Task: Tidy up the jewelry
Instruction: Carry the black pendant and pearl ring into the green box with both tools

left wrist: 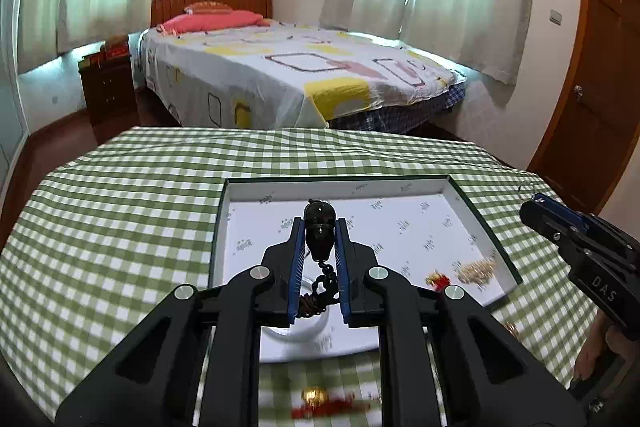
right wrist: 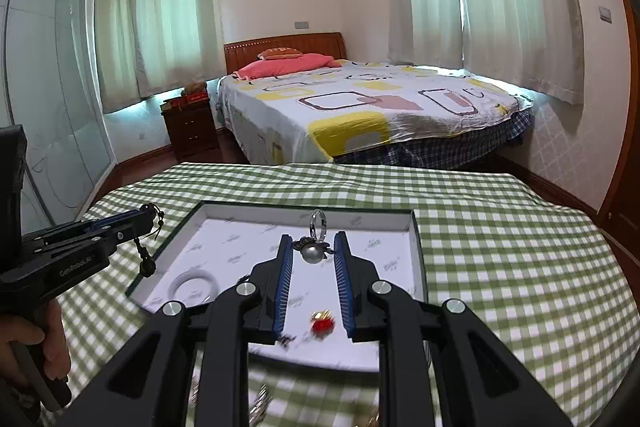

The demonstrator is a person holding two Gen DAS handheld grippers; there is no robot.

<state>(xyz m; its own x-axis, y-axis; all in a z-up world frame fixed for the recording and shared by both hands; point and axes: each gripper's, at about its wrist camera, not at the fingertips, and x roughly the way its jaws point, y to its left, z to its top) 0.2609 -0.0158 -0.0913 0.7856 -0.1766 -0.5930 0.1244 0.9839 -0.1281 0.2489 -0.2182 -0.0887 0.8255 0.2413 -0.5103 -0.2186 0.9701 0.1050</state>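
Note:
My left gripper is shut on a black bead pendant whose cord and tassel hang down over the near left part of the white tray. A white bangle lies in the tray below it. My right gripper is shut on a pearl ring, its silver band pointing up, above the tray. A red and gold charm and a gold chain pile lie in the tray.
The tray sits on a green checked tablecloth. A gold and red ornament lies on the cloth at the near edge. Blurred metal pieces lie on the cloth near me. A bed stands beyond the table.

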